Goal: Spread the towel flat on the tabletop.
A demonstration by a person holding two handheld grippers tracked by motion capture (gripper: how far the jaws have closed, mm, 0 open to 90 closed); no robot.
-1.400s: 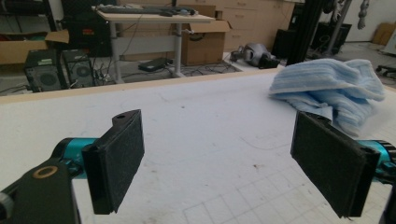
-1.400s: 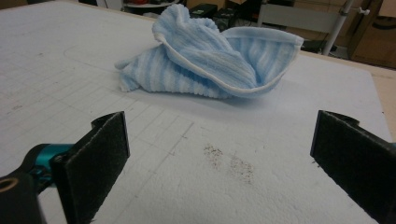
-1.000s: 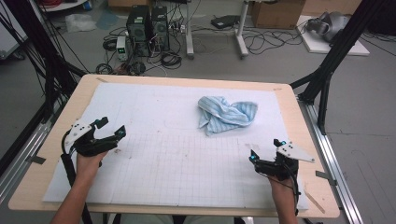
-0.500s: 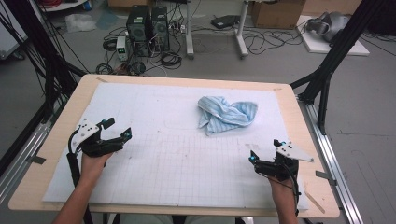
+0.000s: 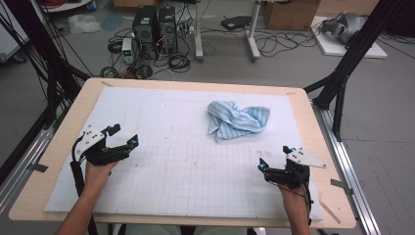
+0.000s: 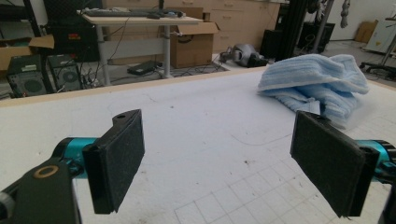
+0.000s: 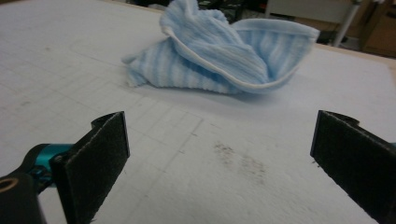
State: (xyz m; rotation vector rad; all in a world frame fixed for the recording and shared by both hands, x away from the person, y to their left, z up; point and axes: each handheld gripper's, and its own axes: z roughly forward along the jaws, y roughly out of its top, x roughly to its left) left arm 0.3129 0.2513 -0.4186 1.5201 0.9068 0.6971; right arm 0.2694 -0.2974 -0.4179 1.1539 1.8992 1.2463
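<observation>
High view puts the crumpled blue striped towel (image 5: 238, 120) right of the mat's middle, well apart from our wide-open left gripper (image 5: 122, 137) and right gripper (image 5: 274, 158), so we should each approach a separate hemmed edge.

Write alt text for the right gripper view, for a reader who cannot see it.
A crumpled light-blue striped towel lies on a white gridded mat, ahead of the right gripper. The gripper's two black fingers stand wide apart with nothing between them, and a dark smudge marks the mat in the gap.
</observation>
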